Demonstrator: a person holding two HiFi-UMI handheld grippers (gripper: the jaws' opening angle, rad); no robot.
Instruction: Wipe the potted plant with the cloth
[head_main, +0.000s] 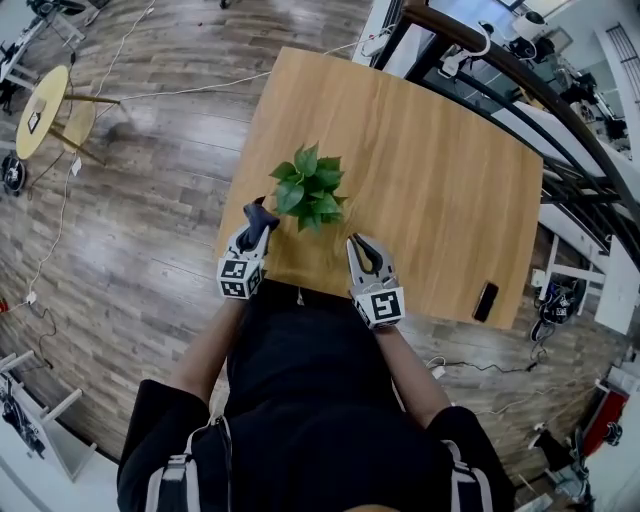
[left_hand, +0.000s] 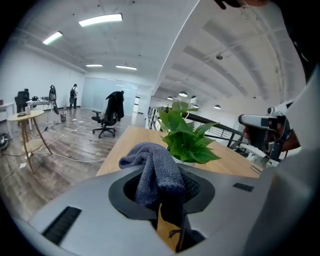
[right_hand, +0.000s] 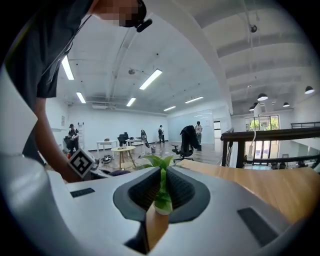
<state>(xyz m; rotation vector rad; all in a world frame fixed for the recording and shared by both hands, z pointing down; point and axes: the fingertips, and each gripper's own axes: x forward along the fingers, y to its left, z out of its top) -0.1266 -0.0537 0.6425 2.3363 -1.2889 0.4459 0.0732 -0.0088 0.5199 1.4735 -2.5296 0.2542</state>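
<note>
Head view: left gripper with cloth, right gripper closed, near potted plant

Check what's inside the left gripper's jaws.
A bunched grey cloth, clamped in the left gripper and bulging out above the jaws. Its lower end runs down between them, so how far it reaches is hidden.

Bright ceiling strip lighting; strong fisheye edge distortion.

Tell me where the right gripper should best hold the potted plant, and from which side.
Probably the wall of the white pot, under the leaves, coming level from the right: leaves cover the top, and the left gripper with the cloth occupies the other side. The shut right gripper must open first.
</note>
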